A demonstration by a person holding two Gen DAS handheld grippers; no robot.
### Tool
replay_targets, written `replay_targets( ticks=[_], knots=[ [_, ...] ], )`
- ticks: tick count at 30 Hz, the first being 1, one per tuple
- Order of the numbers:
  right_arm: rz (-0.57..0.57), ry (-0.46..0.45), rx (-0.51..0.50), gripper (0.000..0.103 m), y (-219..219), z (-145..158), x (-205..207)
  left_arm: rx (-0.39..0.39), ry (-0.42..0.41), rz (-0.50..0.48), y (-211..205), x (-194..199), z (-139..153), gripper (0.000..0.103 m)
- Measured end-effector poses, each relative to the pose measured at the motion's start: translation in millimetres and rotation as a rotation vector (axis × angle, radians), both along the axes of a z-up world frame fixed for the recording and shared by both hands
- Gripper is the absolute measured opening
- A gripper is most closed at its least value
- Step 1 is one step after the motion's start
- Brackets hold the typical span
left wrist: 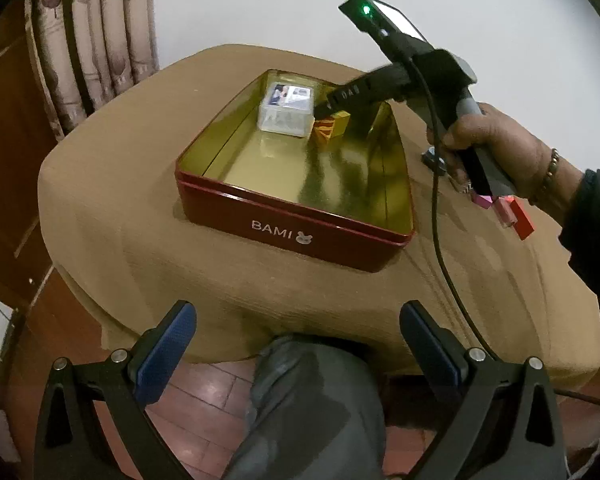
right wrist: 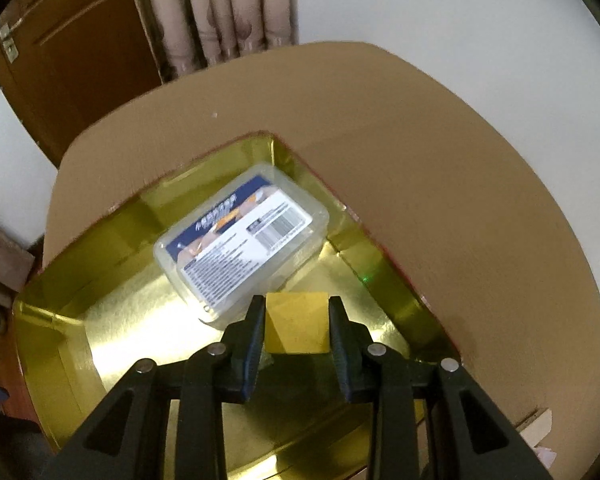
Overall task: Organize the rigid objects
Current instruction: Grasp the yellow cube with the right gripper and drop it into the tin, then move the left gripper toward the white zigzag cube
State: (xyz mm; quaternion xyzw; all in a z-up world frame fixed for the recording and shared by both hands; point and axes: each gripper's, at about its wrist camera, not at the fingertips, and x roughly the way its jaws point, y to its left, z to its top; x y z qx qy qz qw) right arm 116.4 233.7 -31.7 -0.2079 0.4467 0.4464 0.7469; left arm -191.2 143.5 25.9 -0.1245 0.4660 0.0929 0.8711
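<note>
Right claw (right wrist: 296, 326) closed on a yellow block (right wrist: 295, 322), pads pressed flat against two opposite faces, low inside the red tin (left wrist: 296, 216) with the gold lining, near its far end. Held just beside a clear plastic box (right wrist: 242, 236) with a printed label, which lies in the far corner of the tin; touching or merely close, cannot tell. From the left wrist view, block (left wrist: 334, 127) seen over the tin floor with an orange striped face toward the camera, though this may be a second piece beside it; resting or hovering, hard to say. Left claw (left wrist: 298, 344) open and empty, hanging back off the near edge of the table (left wrist: 132, 248), over the knee. Block probably light, stiff and smooth-sided: little force needed, no give under the pads, some chance of pivoting if pinched near an edge instead of mid-face. Present grip across parallel faces looks sound. Gold floor glossy, so likely to let the block slide if nudged on release; best set down flat before opening. More small pieces, red and pink (left wrist: 512, 212), waiting on the table cloth to the right of the tin, under the right hand (left wrist: 496, 148); likely similar in weight, best taken across their flat sides too.
</note>
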Motion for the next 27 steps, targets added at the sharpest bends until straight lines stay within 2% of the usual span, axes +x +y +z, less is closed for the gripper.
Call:
replay_targets(
  ticks=[3, 8, 11, 12, 15, 19, 22, 25, 27],
  knots=[
    [-0.015, -0.012, 0.072, 0.043, -16.1, 15.9, 0.4, 0.036, -0.012, -0.004, -5.4, 1.0, 2.3, 0.101],
    [-0.104, -0.075, 0.23, 0.045, -64.6, 55.8, -8.0, 0.071, -0.002, -0.026, -12.4, 3.4, 0.0, 0.101],
    [-0.22, -0.143, 0.317, 0.047, -131.1, 73.1, -31.6, 0.081, -0.024, -0.043, -17.3, 1.0, 4.5, 0.101],
    [-0.265, -0.171, 0.334, 0.053, -160.5, 73.7, -42.8, 0.083, -0.036, -0.046, -20.0, -0.5, 5.8, 0.101],
    [-0.418, -0.264, 0.283, 0.056, -243.6, 58.8, -65.2, 0.083, -0.053, -0.08, -30.6, -4.6, 7.6, 0.101],
    [-0.633, -0.309, 0.147, 0.056, -343.1, 16.1, -82.9, 0.086, -0.051, -0.141, -51.0, -3.1, 8.9, 0.101],
    [-0.777, -0.303, 0.114, 0.056, -405.4, -8.7, -86.7, 0.072, -0.059, -0.197, -70.0, 3.1, 12.3, 0.101],
    [-0.888, -0.309, 0.087, 0.056, -445.0, -25.7, -86.2, 0.075, -0.063, -0.233, -89.7, 20.6, 17.8, 0.101],
    [-0.916, -0.256, 0.127, 0.056, -463.9, -34.6, -84.2, 0.071, -0.082, -0.274, -102.5, 37.8, 24.6, 0.101]
  ],
)
